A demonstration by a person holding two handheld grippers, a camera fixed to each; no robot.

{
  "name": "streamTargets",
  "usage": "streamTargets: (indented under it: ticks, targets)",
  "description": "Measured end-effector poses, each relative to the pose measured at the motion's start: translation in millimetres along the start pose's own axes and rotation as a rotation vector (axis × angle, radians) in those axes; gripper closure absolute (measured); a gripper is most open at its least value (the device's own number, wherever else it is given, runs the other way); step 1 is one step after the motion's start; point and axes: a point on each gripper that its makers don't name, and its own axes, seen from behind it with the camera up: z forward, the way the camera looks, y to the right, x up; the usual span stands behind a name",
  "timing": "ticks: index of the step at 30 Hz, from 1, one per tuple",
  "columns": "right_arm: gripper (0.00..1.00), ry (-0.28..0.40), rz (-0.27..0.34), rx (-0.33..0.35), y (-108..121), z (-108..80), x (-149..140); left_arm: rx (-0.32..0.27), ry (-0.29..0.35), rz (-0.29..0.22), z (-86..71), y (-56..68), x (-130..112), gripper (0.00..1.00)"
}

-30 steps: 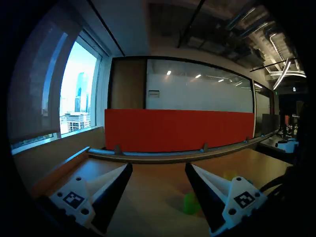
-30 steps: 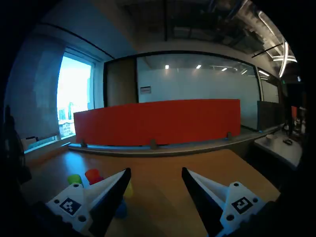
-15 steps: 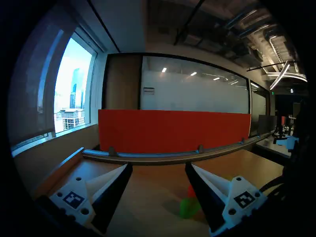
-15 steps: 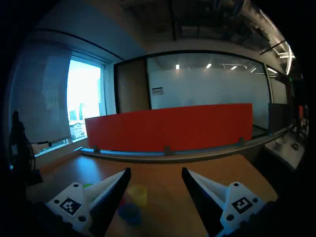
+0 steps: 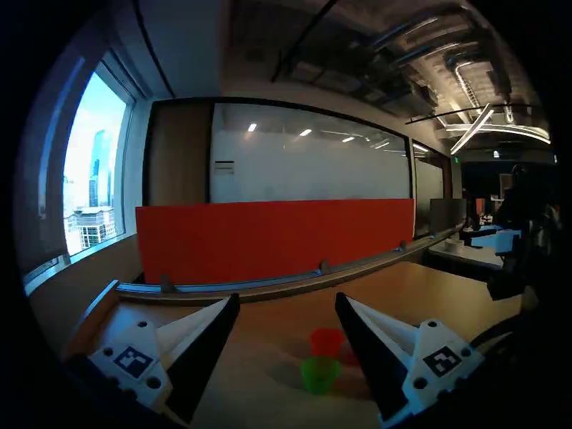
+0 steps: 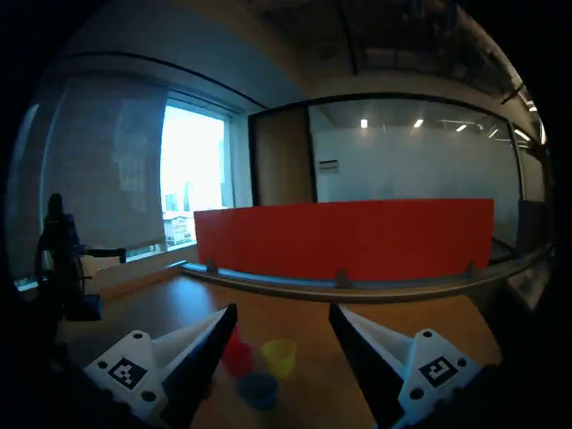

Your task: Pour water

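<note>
- Left tongs (image 5: 286, 299) wide and empty above the worktop (image 5: 436, 289); green cup (image 5: 319, 373) and red cup (image 5: 327, 342) stand close together, near, slightly right.
- Right tongs (image 6: 281, 309) wide and empty; yellow cup (image 6: 279, 356) and blue cup (image 6: 258, 390) sit near, between its fingers.
- Likely best: choose one cup, close squarely on its wall, keep it upright, spare the neighbours.

The left tool (image 5: 286, 297) and the right tool (image 6: 282, 307) are white with black inner faces, and each finger carries a black-and-white square marker. The tabletop (image 5: 429, 286) is warm brown wood. The cups are green (image 5: 319, 373), red (image 5: 327, 342), yellow (image 6: 279, 356) and blue (image 6: 258, 390). The divider panel (image 5: 275, 239) is orange-red.
</note>
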Motion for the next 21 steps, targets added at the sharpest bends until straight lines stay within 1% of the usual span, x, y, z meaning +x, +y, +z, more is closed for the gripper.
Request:
streamTargets:
  ticks: [5, 9, 15, 18, 21]
  targets:
    - [0.01, -0.005, -0.018, 0.107, -23, 0.1, 4, -0.088, -0.005, -0.004, 0.1, 16.7, 1, 0.01]
    - [0.01, -0.024, -0.037, 0.153, -34, 1.2, 3, -0.133, -0.010, -0.011, 1.3, 24.8, -1, 0.01]
    - [0.01, -0.047, -0.063, 0.177, -41, 3.8, 3, -0.173, -0.032, -0.019, 3.3, 30.3, -5, 0.01]
    - [0.01, -0.061, -0.075, 0.189, -45, 4.8, 3, -0.182, -0.043, -0.010, 4.7, 29.6, -7, 0.01]
    - [0.01, -0.081, -0.083, 0.209, -49, 5.7, 1, -0.182, -0.049, 0.000, 6.2, 26.3, -8, 0.01]
